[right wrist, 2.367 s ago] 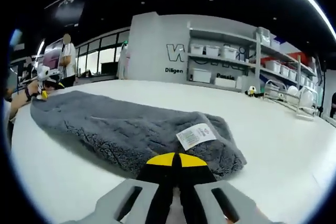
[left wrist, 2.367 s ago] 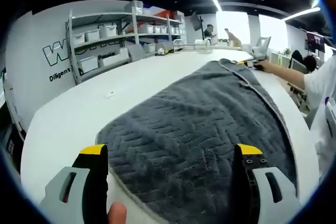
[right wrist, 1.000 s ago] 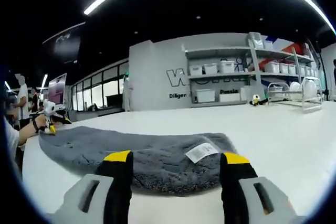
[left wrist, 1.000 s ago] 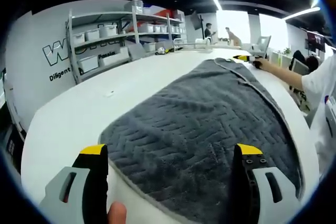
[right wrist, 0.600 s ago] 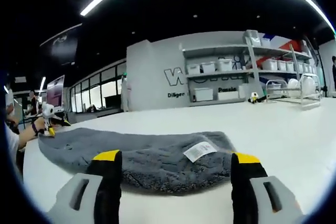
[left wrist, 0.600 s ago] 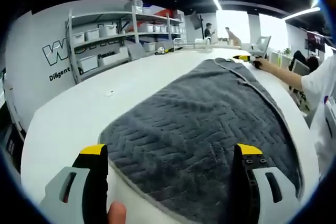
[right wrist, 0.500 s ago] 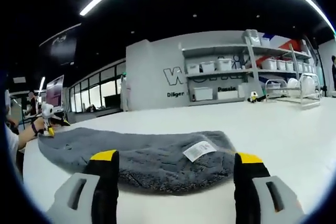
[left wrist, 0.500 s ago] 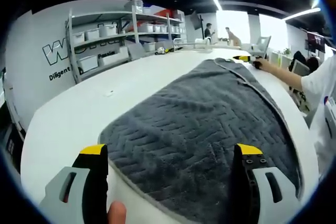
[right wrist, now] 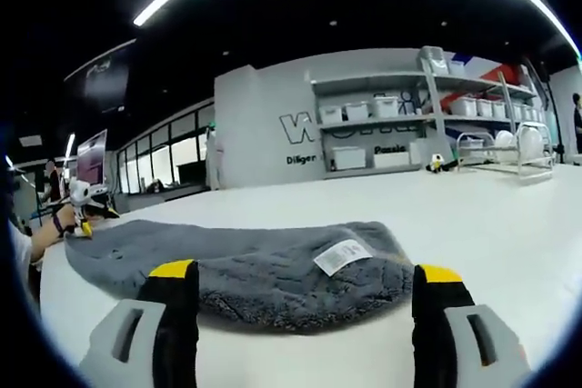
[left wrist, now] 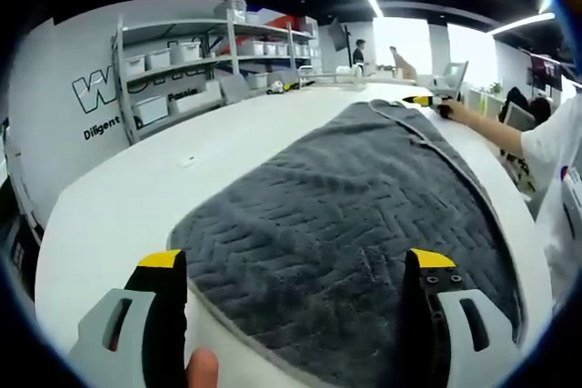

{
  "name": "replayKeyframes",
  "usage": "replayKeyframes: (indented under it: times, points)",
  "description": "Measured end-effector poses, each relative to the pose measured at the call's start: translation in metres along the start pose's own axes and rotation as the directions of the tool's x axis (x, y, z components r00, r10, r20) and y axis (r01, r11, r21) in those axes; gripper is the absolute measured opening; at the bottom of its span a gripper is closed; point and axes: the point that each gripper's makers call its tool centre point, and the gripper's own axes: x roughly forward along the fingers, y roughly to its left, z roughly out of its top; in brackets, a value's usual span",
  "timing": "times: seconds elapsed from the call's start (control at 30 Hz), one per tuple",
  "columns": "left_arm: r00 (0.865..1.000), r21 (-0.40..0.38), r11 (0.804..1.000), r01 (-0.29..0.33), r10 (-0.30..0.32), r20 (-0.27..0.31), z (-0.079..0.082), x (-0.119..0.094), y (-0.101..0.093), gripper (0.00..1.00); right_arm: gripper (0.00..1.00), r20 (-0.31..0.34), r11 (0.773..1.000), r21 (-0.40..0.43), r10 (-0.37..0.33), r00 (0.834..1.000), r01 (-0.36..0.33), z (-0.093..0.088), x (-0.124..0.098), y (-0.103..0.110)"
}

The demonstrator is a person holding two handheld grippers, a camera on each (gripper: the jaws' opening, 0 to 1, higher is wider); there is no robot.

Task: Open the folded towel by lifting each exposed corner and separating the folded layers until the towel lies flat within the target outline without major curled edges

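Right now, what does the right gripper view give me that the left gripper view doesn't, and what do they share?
Right gripper view: the white care label lying on the towel's near end, seen low from that end. Left gripper view: the herringbone weave along the towel's length, plus the person's white sleeve. Both share the grey towel lying on the white table, the storage shelves, and open jaws on the left gripper and right gripper.
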Motion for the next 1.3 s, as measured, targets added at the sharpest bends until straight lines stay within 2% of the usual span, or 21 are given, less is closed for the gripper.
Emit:
replayKeyframes:
  times: [0.5,0.6,0.7,0.77,0.97,1.13,1.3]
  points:
    - [1.0,0.012,1.0,0.008,-0.008,0.004,0.002,-0.001,-0.002,0.99,0.99,-0.004,1.0,0.009,-0.023,1.0,0.023,0.0,0.001,-0.006]
    - [1.0,0.016,1.0,0.012,-0.012,0.014,0.006,-0.003,-0.004,0.99,0.96,-0.007,1.0,0.005,-0.029,1.0,0.029,0.0,0.002,-0.008]
    - [0.999,0.023,1.0,0.017,-0.017,0.027,0.01,-0.005,-0.006,0.99,0.92,-0.068,0.995,-0.06,-0.086,0.994,0.082,-0.007,0.007,-0.015]
    - [0.999,0.026,0.999,0.022,-0.023,0.036,0.011,-0.006,-0.007,0.99,0.91,-0.103,0.993,-0.076,-0.094,0.99,0.086,-0.011,0.011,-0.017]
    - [0.999,0.034,0.999,0.021,-0.022,0.024,0.008,-0.005,-0.007,0.99,0.87,-0.132,0.993,-0.081,-0.097,0.986,0.087,-0.004,0.028,-0.02]
    - [0.999,0.041,0.999,0.035,-0.036,0.032,0.012,-0.009,-0.008,0.99,0.77,-0.139,0.985,-0.135,-0.127,0.982,0.109,0.016,0.051,-0.023]
    - [0.995,0.065,0.995,0.076,-0.08,0.054,0.021,-0.015,-0.019,0.99,0.61,-0.227,0.952,-0.294,-0.152,0.962,0.081,0.021,0.072,-0.019]
